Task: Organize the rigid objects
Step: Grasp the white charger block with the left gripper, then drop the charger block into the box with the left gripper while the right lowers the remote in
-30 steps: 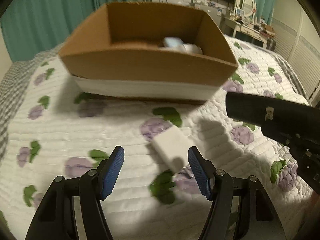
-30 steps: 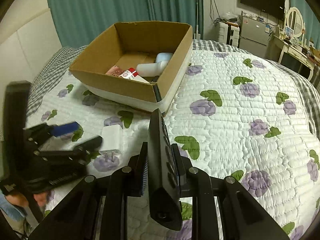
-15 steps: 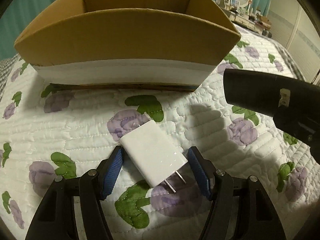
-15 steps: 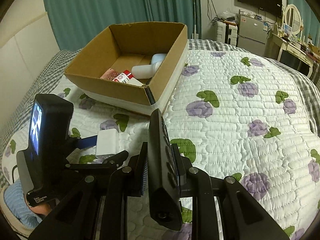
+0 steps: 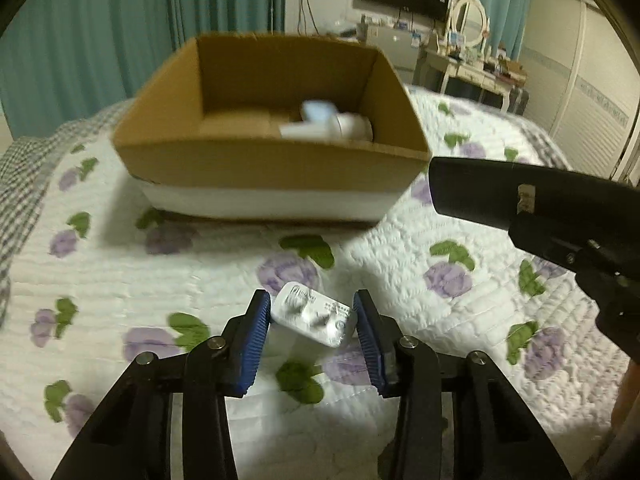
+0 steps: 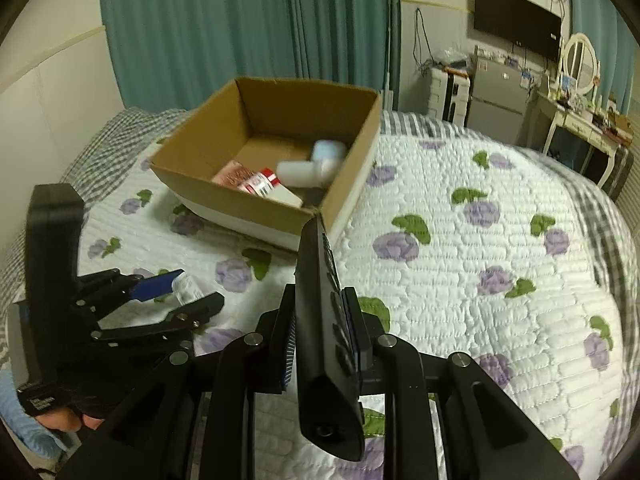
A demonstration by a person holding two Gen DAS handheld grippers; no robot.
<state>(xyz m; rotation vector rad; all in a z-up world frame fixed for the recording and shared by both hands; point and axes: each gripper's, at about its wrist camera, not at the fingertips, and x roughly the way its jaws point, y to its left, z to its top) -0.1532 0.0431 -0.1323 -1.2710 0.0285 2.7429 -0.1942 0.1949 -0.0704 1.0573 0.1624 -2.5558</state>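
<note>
My left gripper [image 5: 313, 322] is shut on a white plug charger [image 5: 314, 314] and holds it off the quilt; it also shows in the right wrist view [image 6: 187, 288]. My right gripper [image 6: 322, 328] is shut on a black remote control [image 6: 326, 332], which points toward the box; the remote also shows in the left wrist view [image 5: 516, 200]. An open cardboard box [image 5: 272, 172] stands ahead on the bed and holds a white bottle [image 6: 300, 170], a pale blue item [image 6: 328, 152] and red and pink packets [image 6: 256, 182].
The bed has a white quilt [image 6: 460, 280] with purple flowers. Teal curtains [image 6: 240, 20] hang behind the box. A dressing table with a mirror [image 6: 580, 68], a small fridge and a wall TV stand at the far right.
My left gripper has closed on the charger and lifted it off the quilt, backing away from the box. My right gripper has kept hold of the remote and barely moved.
</note>
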